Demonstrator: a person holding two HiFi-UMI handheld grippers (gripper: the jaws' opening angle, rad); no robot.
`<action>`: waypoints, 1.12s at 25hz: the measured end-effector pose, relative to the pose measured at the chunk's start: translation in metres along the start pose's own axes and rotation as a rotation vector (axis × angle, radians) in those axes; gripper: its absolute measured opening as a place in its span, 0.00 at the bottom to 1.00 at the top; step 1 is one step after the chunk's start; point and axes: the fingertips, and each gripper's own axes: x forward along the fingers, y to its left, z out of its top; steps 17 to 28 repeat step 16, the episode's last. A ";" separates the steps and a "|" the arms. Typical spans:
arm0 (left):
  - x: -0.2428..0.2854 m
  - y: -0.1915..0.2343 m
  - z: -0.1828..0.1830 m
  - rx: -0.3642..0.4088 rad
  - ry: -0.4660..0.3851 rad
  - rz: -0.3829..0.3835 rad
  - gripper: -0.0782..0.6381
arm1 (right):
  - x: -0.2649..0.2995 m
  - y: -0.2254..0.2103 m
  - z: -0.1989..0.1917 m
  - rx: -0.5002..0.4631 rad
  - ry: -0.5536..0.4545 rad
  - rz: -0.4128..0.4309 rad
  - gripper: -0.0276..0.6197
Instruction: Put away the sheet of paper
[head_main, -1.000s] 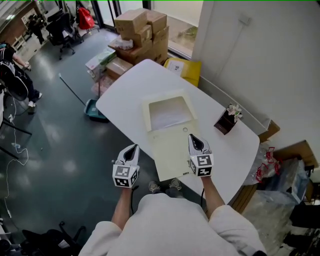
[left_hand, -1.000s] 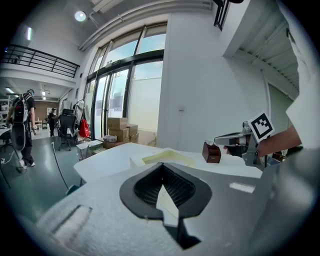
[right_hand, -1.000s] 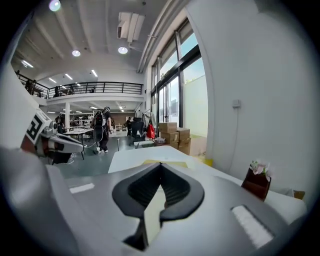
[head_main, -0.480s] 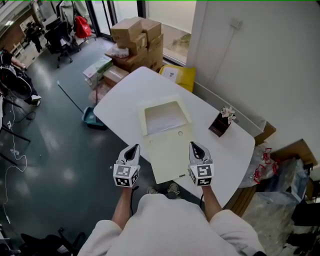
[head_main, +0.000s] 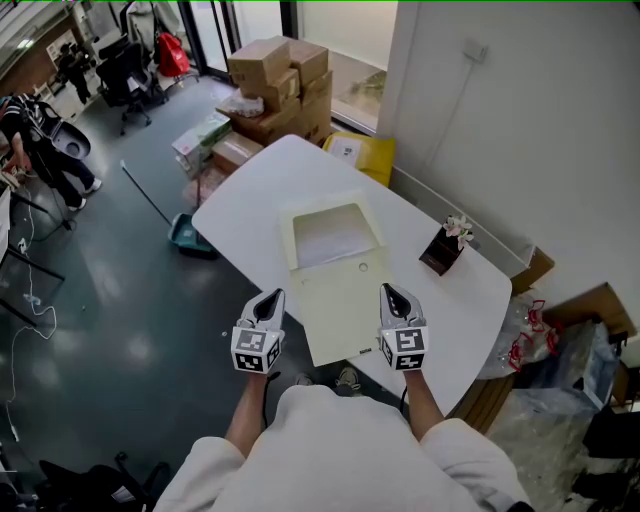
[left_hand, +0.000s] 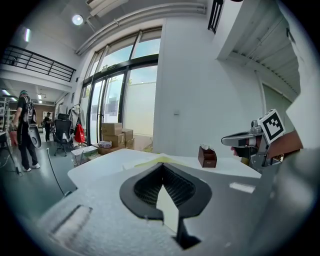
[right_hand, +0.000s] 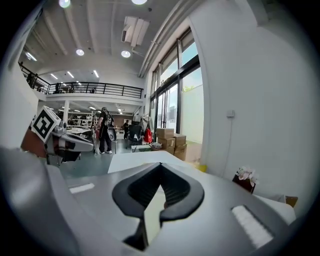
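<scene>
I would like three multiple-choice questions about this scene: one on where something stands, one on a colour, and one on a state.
1. Where on the table does the small brown holder stand, as the head view shows it?
A. near the right edge
B. inside the box
C. at the far left corner

2. What colour is the open box?
A. red
B. pale cream
C. black

3. In what state is the right gripper?
A. wide open
B. shut on the paper
C. shut and empty

Answers:
1 A: the holder stands by the wall-side edge, apart from the box.
2 B: tray and flat lid are both cream.
3 C: the right gripper view shows its jaws together with nothing between them.
</scene>
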 end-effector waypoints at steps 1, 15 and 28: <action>-0.001 0.000 0.000 0.000 0.001 0.001 0.11 | 0.000 0.000 0.001 0.002 -0.002 0.001 0.05; 0.010 -0.009 0.003 0.008 0.005 -0.012 0.11 | 0.006 -0.009 0.001 0.014 -0.006 0.006 0.05; 0.010 -0.009 0.004 0.009 0.004 -0.012 0.11 | 0.006 -0.009 0.001 0.015 -0.005 0.006 0.05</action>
